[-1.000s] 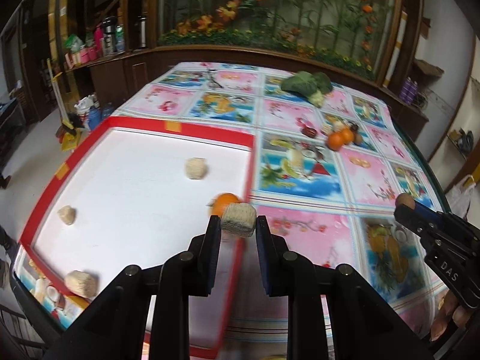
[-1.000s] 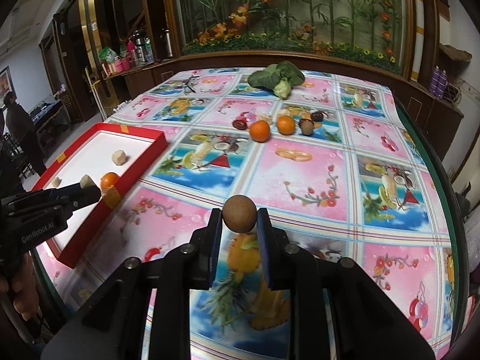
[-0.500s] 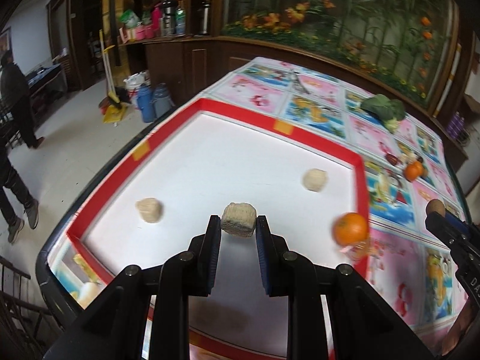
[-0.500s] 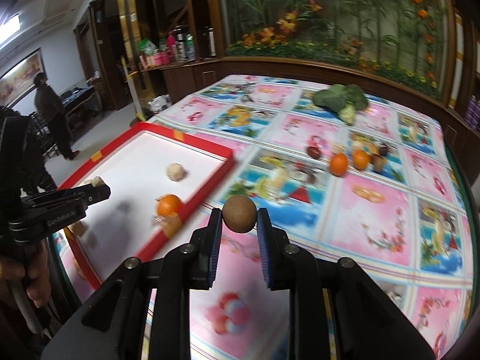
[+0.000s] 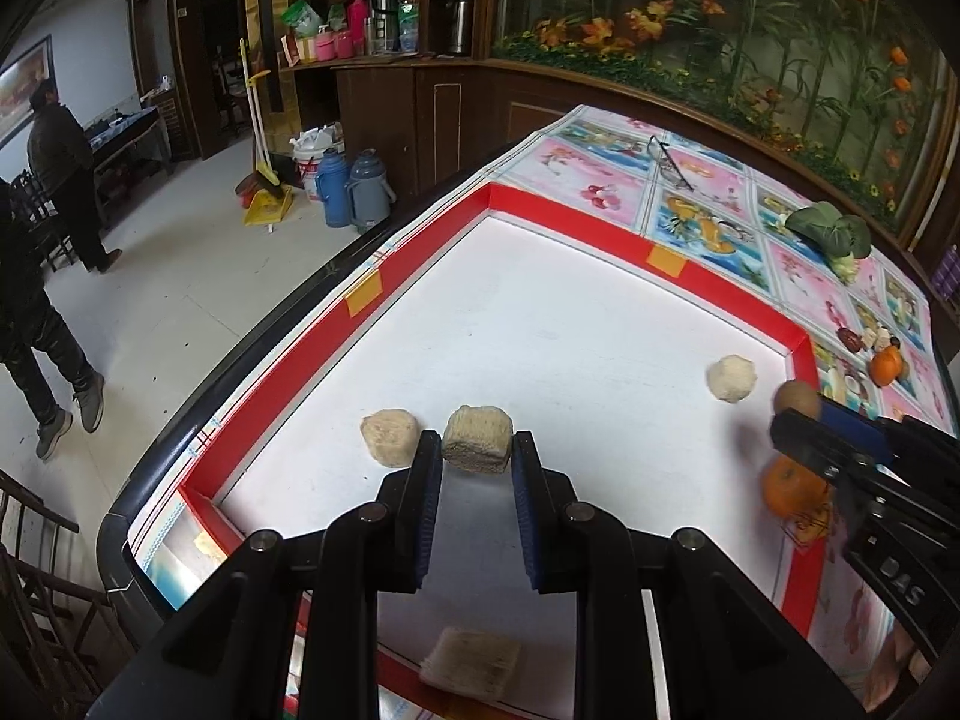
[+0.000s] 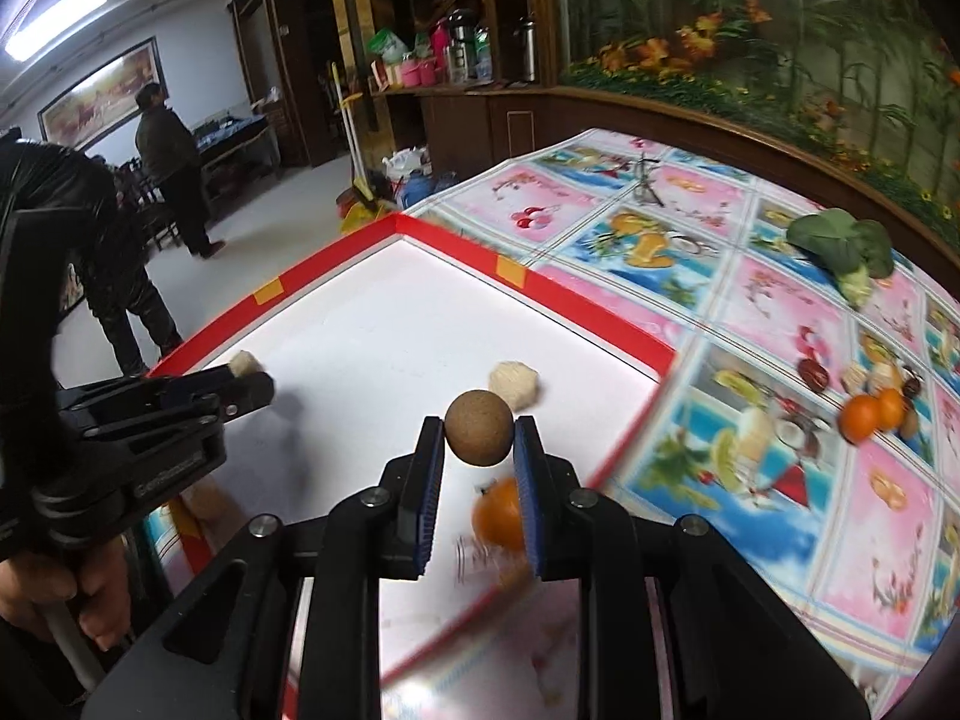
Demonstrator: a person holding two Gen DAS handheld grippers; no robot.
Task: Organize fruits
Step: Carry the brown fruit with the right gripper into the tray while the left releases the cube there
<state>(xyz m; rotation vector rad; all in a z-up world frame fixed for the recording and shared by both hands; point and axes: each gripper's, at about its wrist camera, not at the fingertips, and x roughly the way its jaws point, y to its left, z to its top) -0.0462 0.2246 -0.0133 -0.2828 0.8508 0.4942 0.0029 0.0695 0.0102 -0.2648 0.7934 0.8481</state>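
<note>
Pinching a tan fibrous block, the left gripper hovers low over the red-rimmed white tray; the right gripper clamps a brown round fruit above it. Three more tan lumps and one orange lie inside.

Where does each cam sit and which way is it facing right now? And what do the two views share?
Left wrist: sits behind the left gripper, looks over the red tray; jaws hold a beige block; right gripper enters at right.
Right wrist: sits behind the right gripper, faces the tray's right edge; jaws hold a brown ball; left gripper and a hand at left.
Shared: tray, orange, greens.
</note>
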